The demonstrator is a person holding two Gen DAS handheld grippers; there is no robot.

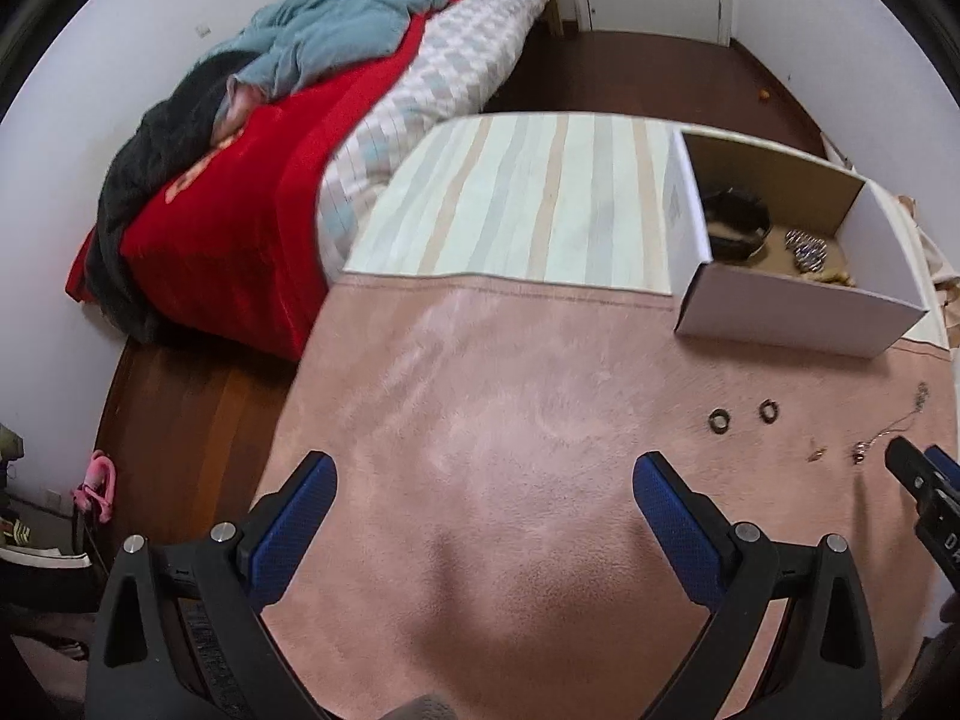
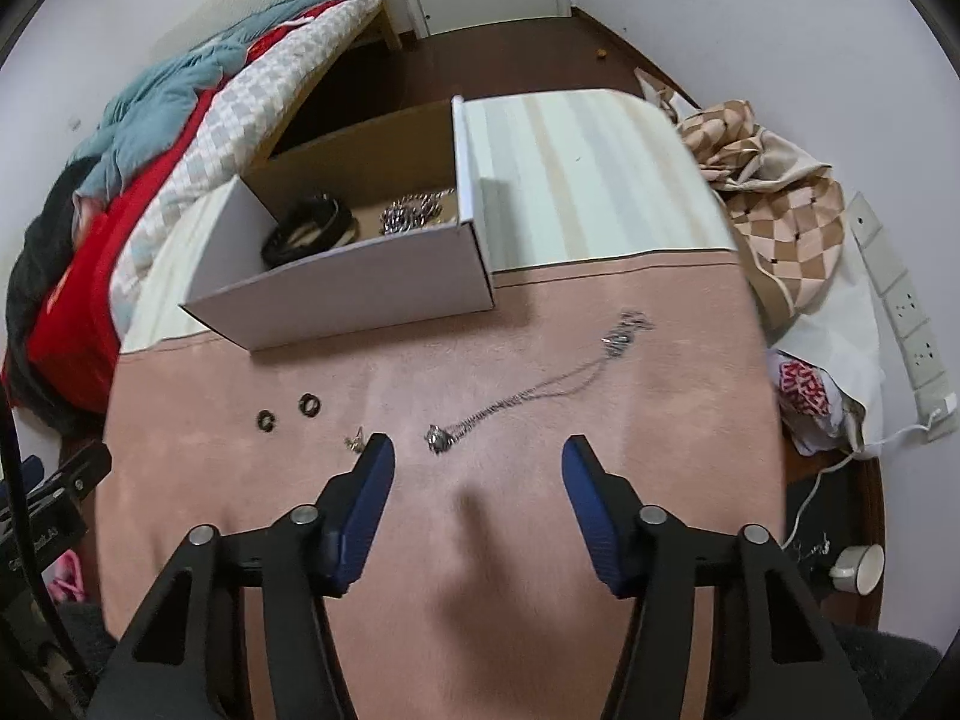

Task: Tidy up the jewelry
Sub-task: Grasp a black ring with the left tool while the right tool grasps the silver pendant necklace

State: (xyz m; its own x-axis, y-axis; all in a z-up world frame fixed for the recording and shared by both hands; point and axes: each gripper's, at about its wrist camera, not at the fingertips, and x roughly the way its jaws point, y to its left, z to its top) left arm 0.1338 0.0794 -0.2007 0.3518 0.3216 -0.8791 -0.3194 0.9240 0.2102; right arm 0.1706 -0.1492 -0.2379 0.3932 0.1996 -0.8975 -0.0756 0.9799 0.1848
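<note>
Nearest us, our right gripper (image 2: 478,462) hangs wide open and empty over the pink cloth (image 2: 540,420), and our left gripper (image 1: 485,480) is spread just as wide, holding nothing. Just past the right gripper's fingertips lies the silver necklace (image 2: 528,399), its pendant at the near end and its thin chain running far-right to a bunched clasp end. Left of it sit a small gold-coloured piece (image 2: 355,441), too blurred to identify, and two dark rings (image 2: 288,412) side by side. Farther off, the white cardboard box (image 2: 360,294) stands open on the striped cloth (image 2: 588,180); inside we see a black coiled band (image 2: 312,228) and a heap of silver chain (image 2: 414,213), partly hidden by the box's near wall.
</note>
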